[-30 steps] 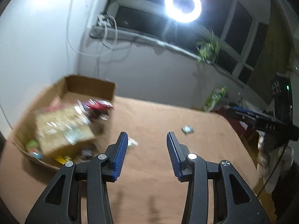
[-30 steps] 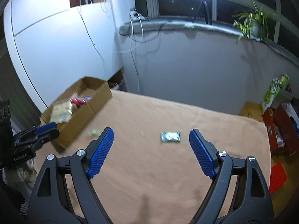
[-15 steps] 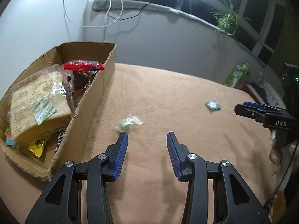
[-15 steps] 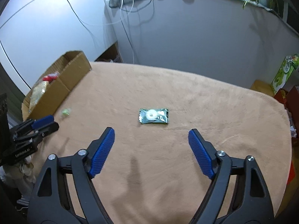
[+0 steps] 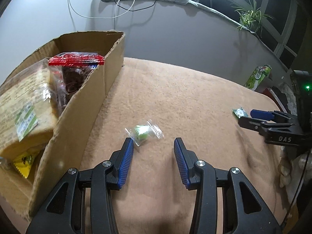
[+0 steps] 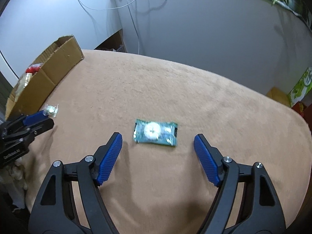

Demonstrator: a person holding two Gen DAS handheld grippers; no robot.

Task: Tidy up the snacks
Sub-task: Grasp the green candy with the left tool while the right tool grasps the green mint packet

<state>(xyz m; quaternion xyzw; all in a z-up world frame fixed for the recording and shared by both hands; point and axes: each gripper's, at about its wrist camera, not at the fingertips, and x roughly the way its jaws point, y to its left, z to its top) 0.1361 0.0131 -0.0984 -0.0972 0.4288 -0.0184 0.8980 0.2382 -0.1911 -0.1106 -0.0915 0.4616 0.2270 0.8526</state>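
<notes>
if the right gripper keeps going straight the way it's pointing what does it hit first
Most likely the teal snack packet, lying flat on the tan cloth just ahead of the right gripper, roughly centred between its closing, empty jaws. Depth is hard to judge.

Both wrist views downward, shared table (image 5: 195, 97)

Ahead of the right claw (image 6: 158, 140), the green packet (image 6: 155, 132) is blurred, its print unreadable. The cardboard box (image 5: 83, 105) left of the left claw (image 5: 153, 148) is cut off by the frame's edge.
</notes>
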